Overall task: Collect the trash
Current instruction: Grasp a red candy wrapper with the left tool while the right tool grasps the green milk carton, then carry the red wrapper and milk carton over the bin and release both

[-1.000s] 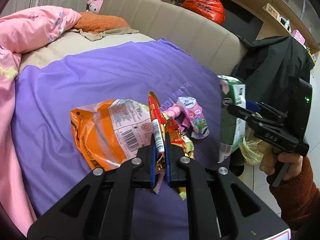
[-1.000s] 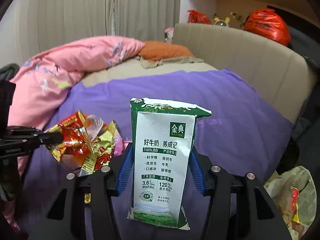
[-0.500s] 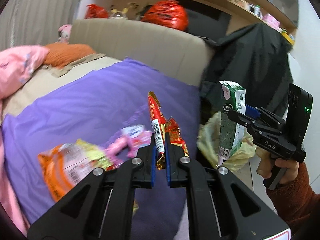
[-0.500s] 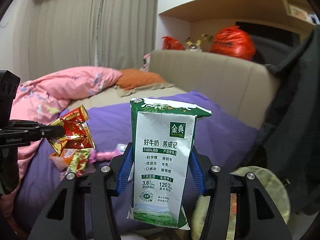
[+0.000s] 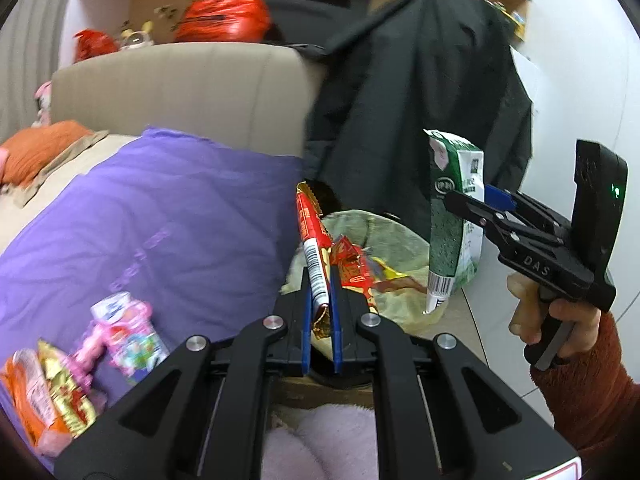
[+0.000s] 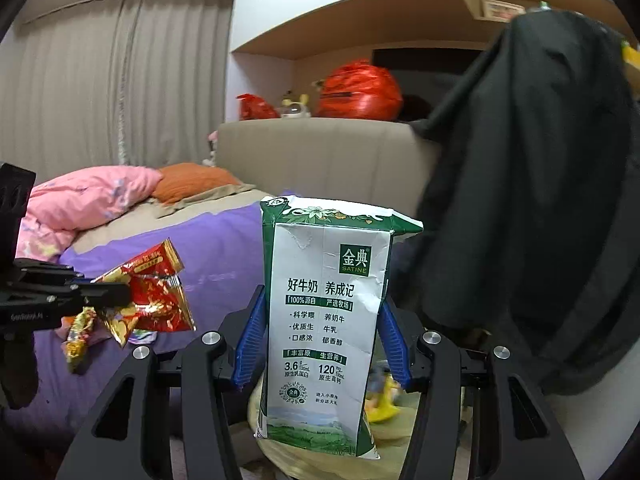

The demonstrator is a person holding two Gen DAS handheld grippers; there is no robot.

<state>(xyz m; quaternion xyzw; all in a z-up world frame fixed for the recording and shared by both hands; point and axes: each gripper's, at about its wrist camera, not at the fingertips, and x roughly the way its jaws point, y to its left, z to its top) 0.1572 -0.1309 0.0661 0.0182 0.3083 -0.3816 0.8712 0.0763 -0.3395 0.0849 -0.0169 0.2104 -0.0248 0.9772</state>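
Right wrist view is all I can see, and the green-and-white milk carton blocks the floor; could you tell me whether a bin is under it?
Observer: Yes, an open yellow-green plastic bin bag sits beside the bed; the green-and-white milk carton hangs over its right side.
Operator: And the left gripper?
Observer: The left gripper, shut on a red foil wrapper, points at the bag's left rim.
Operator: What lies on the bed?
Observer: A pink-and-white packet and an orange snack bag, on the purple blanket.

A home bedroom; bed point(image 6: 224, 248) with purple cover, pink quilt point(image 6: 84, 200) (rumpled), padded headboard point(image 6: 320, 152); curtains point(image 6: 100, 80).
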